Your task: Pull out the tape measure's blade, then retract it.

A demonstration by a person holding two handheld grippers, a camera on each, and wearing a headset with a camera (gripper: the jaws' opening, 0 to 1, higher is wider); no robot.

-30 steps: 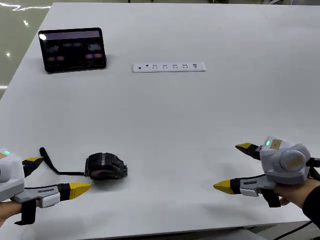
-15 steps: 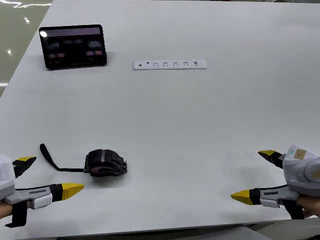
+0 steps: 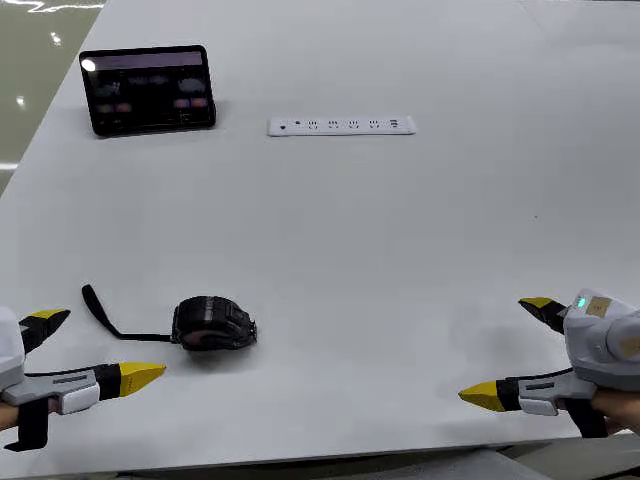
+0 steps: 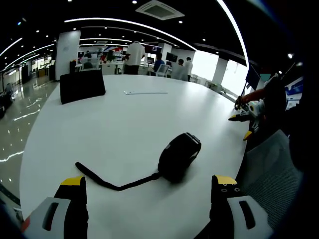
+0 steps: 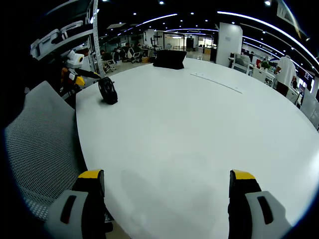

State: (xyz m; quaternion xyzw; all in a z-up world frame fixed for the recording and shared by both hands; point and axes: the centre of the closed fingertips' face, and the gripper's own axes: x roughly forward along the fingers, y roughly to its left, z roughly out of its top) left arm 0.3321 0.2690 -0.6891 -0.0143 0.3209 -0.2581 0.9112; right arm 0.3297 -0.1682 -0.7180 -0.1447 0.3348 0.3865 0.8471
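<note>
tape measure (image 3: 212, 323) lies on the white table (image 3: 380, 250) near its front edge, strap (image 3: 98, 310) trailing left, just ahead of the left gripper (image 3: 107, 345), with the right gripper (image 3: 495, 350) well apart, both jaws spread wide and empty.

Counted on 1 table (image 3: 400, 230): 1 tape measure (image 3: 212, 323), 1 tablet (image 3: 148, 88), 1 power strip (image 3: 341, 125). 2 claws noted: left claw (image 3: 100, 345), right claw (image 3: 502, 349).
</note>
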